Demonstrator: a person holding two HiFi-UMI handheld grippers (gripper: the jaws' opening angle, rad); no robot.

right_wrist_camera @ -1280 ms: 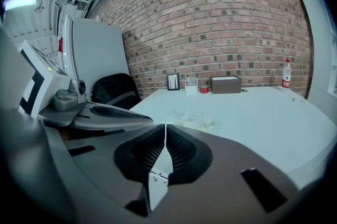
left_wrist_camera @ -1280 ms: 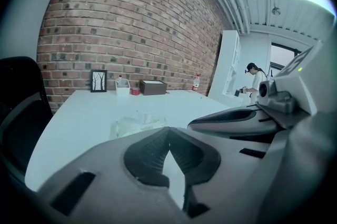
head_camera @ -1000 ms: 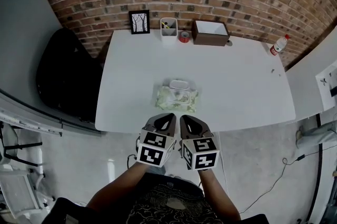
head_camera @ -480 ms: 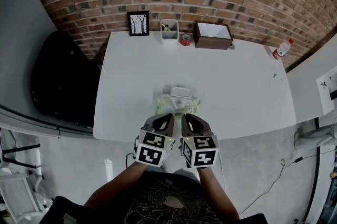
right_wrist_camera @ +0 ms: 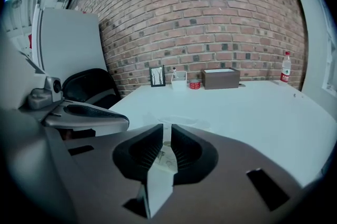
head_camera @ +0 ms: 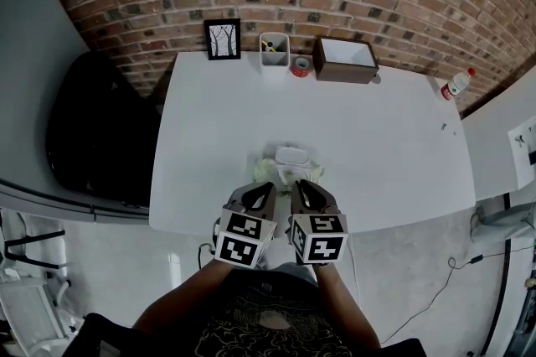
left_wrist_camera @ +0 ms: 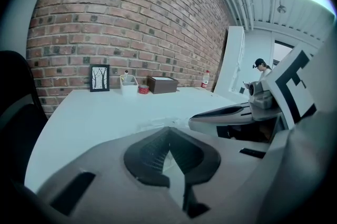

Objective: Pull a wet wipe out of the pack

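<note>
A pale green wet wipe pack (head_camera: pixel 287 166) with a white lid lies near the front edge of the white table (head_camera: pixel 385 146). Both grippers hover side by side over that edge, just short of the pack. My left gripper (head_camera: pixel 265 189) is shut, its jaws meeting at the tip with nothing held. The right gripper (head_camera: pixel 300 188) is shut too, with only a thin slit between its jaws. In the left gripper view the pack (left_wrist_camera: pixel 157 124) shows faintly beyond the left gripper (left_wrist_camera: pixel 168 134). In the right gripper view the pack (right_wrist_camera: pixel 181 122) lies just past the right gripper (right_wrist_camera: pixel 164 132).
Along the brick wall at the table's back stand a framed picture (head_camera: pixel 223 38), a white pen holder (head_camera: pixel 273 54), a red tape roll (head_camera: pixel 301 67) and a brown box (head_camera: pixel 345 60). A water bottle (head_camera: pixel 456 84) sits at the far right corner. A black chair (head_camera: pixel 96 129) stands left of the table.
Both grippers have moved forward to the pack's near edge, and it now lies partly under their tips. Both have stayed shut.
</note>
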